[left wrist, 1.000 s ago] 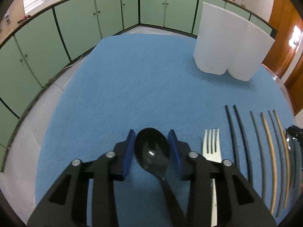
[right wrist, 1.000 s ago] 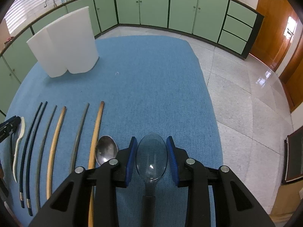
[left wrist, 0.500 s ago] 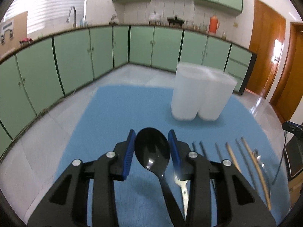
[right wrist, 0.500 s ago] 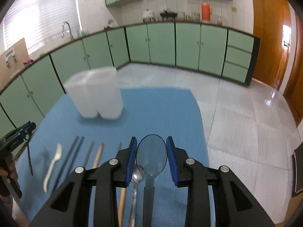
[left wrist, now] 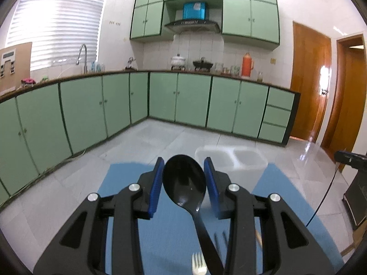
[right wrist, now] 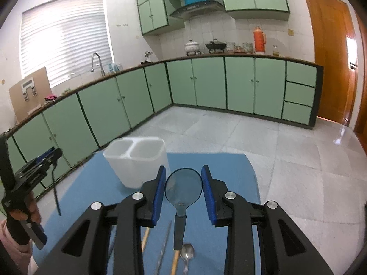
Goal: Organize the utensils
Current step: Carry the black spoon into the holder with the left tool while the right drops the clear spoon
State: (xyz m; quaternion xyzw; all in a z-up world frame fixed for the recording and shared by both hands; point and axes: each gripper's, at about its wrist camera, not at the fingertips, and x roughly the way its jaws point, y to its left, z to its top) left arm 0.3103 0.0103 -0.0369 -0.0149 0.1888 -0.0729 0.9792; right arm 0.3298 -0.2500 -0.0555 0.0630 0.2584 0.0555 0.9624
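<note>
Left wrist view: the left tool [left wrist: 184,171] pinches a black spoon [left wrist: 184,182] — bowl between the blue pads [left wrist: 156,184], handle running back under the camera. Beyond it a white two-compartment holder [left wrist: 230,158] stands on the blue tabletop [left wrist: 123,176]; a white fork [left wrist: 199,263] lies below.

Right wrist view: the right tool [right wrist: 183,183] pinches a clear spoon [right wrist: 183,189] the same way. The holder [right wrist: 135,159] stands ahead to the left, chopsticks [right wrist: 164,245] and a metal spoon [right wrist: 187,255] lie beneath, and the left tool [right wrist: 41,162] is raised at far left.
</note>
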